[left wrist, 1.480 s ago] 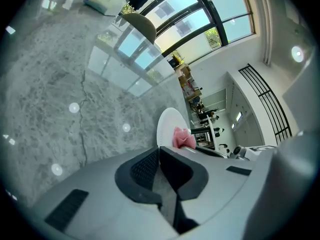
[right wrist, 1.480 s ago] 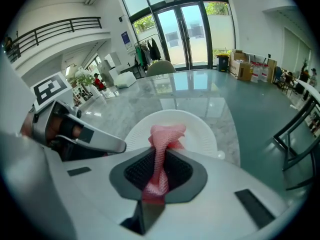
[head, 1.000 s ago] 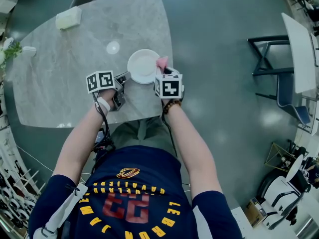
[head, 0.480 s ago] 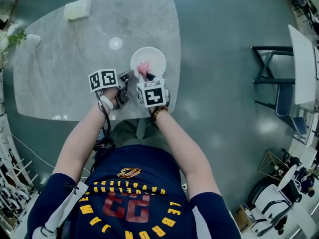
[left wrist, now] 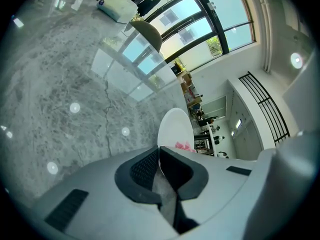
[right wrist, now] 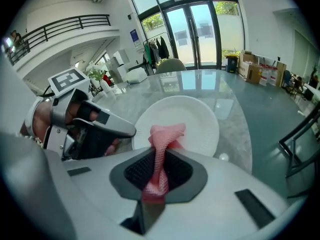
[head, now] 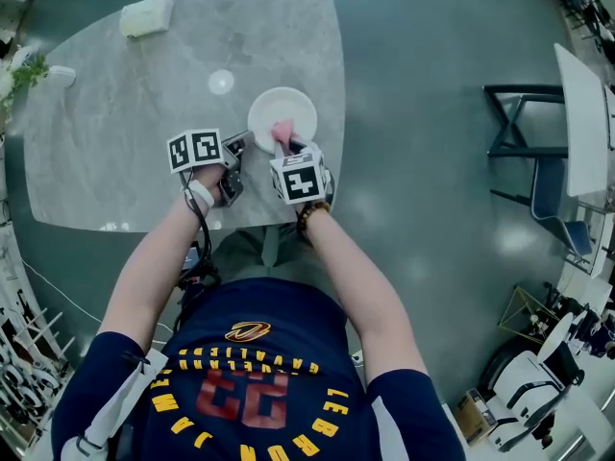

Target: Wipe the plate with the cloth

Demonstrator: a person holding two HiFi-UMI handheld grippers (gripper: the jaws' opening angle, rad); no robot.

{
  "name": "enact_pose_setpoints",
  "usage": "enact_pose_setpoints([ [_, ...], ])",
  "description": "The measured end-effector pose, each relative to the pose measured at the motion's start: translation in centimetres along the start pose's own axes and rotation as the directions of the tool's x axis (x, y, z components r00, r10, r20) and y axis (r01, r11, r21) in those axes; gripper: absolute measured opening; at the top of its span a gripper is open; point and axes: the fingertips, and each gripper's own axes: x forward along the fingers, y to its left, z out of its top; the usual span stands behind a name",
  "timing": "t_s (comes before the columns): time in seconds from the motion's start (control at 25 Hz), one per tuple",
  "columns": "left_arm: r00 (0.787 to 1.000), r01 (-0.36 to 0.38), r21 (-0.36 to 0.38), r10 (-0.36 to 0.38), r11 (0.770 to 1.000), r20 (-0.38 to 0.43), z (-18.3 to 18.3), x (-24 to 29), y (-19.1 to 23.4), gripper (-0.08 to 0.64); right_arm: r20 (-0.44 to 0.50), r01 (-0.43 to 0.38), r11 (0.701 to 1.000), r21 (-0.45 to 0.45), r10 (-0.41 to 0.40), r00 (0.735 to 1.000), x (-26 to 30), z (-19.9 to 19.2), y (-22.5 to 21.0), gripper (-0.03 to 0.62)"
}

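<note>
A white plate [head: 284, 109] lies near the front right edge of the marble table [head: 115, 152]. My left gripper [head: 246, 144] is shut on the plate's near-left rim; in the left gripper view the plate [left wrist: 175, 128] runs edge-on between the jaws of the left gripper [left wrist: 159, 165]. My right gripper [head: 286, 146] is shut on a pink cloth [head: 282, 131], whose free end rests on the plate's near part. In the right gripper view the cloth [right wrist: 163, 144] stands bunched out of the right gripper [right wrist: 159, 170] over the plate [right wrist: 192, 118], and the left gripper [right wrist: 95, 130] is at the left.
A white box [head: 146, 14] sits at the table's far left corner, and a small plant [head: 19, 73] at its left edge. The table's right edge is close beside the plate. A dark chair [head: 527, 152] and a white tabletop [head: 582, 113] stand to the right on the floor.
My right gripper has carried the pink cloth leftward from the plate's right rim onto the plate's near part. The left gripper has kept its hold on the rim.
</note>
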Motion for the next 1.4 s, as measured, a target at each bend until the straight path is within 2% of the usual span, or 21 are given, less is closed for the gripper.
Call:
enact_pose_setpoints([
  [0.36, 1.000, -0.025, 0.022, 0.025, 0.999, -0.015, 0.0, 0.5, -0.3, 0.014, 0.054, 0.080, 0.996, 0.051, -0.082, 0.995, -2.3, 0.5, -5.0, 0.041],
  [0.6, 1.000, 0.004, 0.014, -0.005, 1.000, 0.020, 0.3, 0.6, -1.4, 0.015, 0.087, 0.146, 0.981, 0.128, -0.158, 0.984, -4.0, 0.1, -7.6, 0.040],
  [0.88, 0.998, -0.039, 0.061, 0.036, 0.997, 0.049, 1.6, -0.9, -0.9, 0.084, 0.221, 0.099, 0.961, 0.259, -0.158, 0.962, -7.1, 2.0, -7.7, 0.040],
  [1.04, 0.994, 0.019, 0.086, -0.028, 0.996, 0.103, 3.3, -3.3, -2.8, 0.084, 0.292, 0.058, 0.954, 0.295, -0.148, 0.945, -9.1, 3.6, -7.2, 0.040],
  [1.2, 0.974, 0.086, 0.197, -0.124, 0.977, 0.192, 5.4, -7.8, -7.6, 0.084, 0.372, 0.018, 0.957, 0.288, -0.129, 0.919, -12.2, 5.7, -6.5, 0.040],
  [1.28, 0.959, 0.087, 0.283, -0.157, 0.955, 0.235, 6.4, -10.4, -9.8, 0.084, 0.411, 0.009, 0.965, 0.261, -0.120, 0.904, -13.8, 6.8, -6.1, 0.040],
  [1.4, 0.936, 0.039, 0.414, -0.178, 0.909, 0.304, 7.2, -14.2, -12.4, 0.084, 0.470, 0.007, 0.979, 0.205, -0.105, 0.876, -16.2, 8.4, -5.4, 0.040],
])
